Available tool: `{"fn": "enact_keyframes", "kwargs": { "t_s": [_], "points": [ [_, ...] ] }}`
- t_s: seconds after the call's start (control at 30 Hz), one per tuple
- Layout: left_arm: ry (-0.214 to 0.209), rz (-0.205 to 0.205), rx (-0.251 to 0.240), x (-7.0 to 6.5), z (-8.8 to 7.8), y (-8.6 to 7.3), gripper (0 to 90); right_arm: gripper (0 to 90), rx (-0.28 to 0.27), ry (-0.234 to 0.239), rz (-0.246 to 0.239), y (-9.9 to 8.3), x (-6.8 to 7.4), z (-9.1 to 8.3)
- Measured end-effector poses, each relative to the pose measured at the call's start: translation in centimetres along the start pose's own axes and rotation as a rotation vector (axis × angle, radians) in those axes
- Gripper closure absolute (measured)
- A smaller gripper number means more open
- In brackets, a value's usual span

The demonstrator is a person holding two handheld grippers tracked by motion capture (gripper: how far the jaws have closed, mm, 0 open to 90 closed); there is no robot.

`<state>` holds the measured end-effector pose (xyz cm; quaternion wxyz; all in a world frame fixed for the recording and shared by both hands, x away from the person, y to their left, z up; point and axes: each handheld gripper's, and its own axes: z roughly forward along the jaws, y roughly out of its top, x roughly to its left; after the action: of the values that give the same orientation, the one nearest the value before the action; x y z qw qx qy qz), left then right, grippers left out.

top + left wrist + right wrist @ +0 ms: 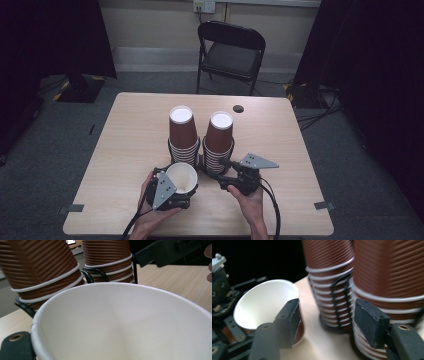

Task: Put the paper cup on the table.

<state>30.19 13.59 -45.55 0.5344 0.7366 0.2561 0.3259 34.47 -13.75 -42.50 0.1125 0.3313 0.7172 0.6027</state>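
Note:
Two stacks of upside-down brown ribbed paper cups, the left stack (181, 131) and the right stack (219, 136), stand in black wire holders (335, 291) at the table's middle. My left gripper (186, 189) is shut on the wall of a single upright cup (181, 176) with a white inside, just in front of the left stack. In the left gripper view this cup (125, 322) is very close, with one pad (16, 345) outside its rim. My right gripper (223, 172) stands open at the foot of the right stack. Its pads (293, 312) hold nothing.
The wooden table (130, 130) has free room to the left, right and back of the stacks. A small black round spot (238, 108) lies behind the right stack. A black folding chair (231, 50) stands beyond the table. Dark curtains hang on both sides.

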Motion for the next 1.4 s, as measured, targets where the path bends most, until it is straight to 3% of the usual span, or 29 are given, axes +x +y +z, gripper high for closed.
{"fn": "enact_keyframes", "kwargs": {
  "t_s": [0.1, 0.17, 0.4, 0.57, 0.63, 0.7, 0.77, 0.87, 1.0, 1.03, 1.1, 1.3, 1.4],
  "points": [
    [0.011, -0.018, -0.009, 0.5, -0.4, -0.1, 9.3, 34.2, -0.049, -0.060, -0.019, -0.3, -0.2, -0.8],
    [0.015, -0.026, -0.018, 1.0, -0.6, -0.3, 9.2, 34.3, -0.069, -0.076, 0.002, -0.5, -0.4, -1.3],
    [0.046, -0.079, -0.024, 2.5, -1.2, -0.4, 9.2, 34.1, -0.079, -0.222, -0.051, -1.4, -1.0, -2.5],
    [0.068, -0.102, -0.028, 3.5, -1.7, -0.7, 9.2, 28.0, -0.076, -0.252, -0.030, -2.2, -1.5, -3.1],
    [0.083, -0.129, -0.034, 3.9, -1.9, -0.8, 9.2, 23.7, -0.089, -0.254, -0.025, -2.5, -1.7, -3.3],
    [0.129, -0.153, -0.035, 4.5, -2.2, -0.9, 9.2, 19.3, -0.093, -0.248, -0.015, -2.8, -1.8, -3.5],
    [0.130, -0.176, -0.041, 5.1, -2.4, -1.0, 9.2, 15.9, -0.093, -0.241, -0.015, -3.2, -1.9, -3.7],
    [0.130, -0.214, -0.051, 6.1, -2.6, -0.9, 9.2, 15.9, -0.084, -0.242, -0.009, -3.6, -2.2, -3.9],
    [0.098, -0.217, -0.041, 7.1, -2.7, -0.9, 8.9, 16.0, -0.068, -0.284, -0.001, -4.1, -2.5, -4.3],
    [0.115, -0.218, -0.045, 7.2, -2.7, -0.9, 8.9, 16.4, -0.071, -0.306, -0.004, -4.2, -2.6, -4.3],
    [0.110, -0.222, -0.046, 7.6, -2.8, -0.9, 8.9, 16.0, -0.085, -0.308, -0.015, -4.6, -2.7, -4.6],
    [0.152, -0.261, -0.053, 9.1, -2.7, -0.6, 9.0, 15.1, -0.099, -0.346, -0.024, -5.4, -3.3, -5.0],
    [0.158, -0.278, -0.036, 10.0, -2.4, -0.8, 8.9, 15.0, -0.054, -0.377, -0.048, -5.8, -3.5, -5.2]
  ]
}}
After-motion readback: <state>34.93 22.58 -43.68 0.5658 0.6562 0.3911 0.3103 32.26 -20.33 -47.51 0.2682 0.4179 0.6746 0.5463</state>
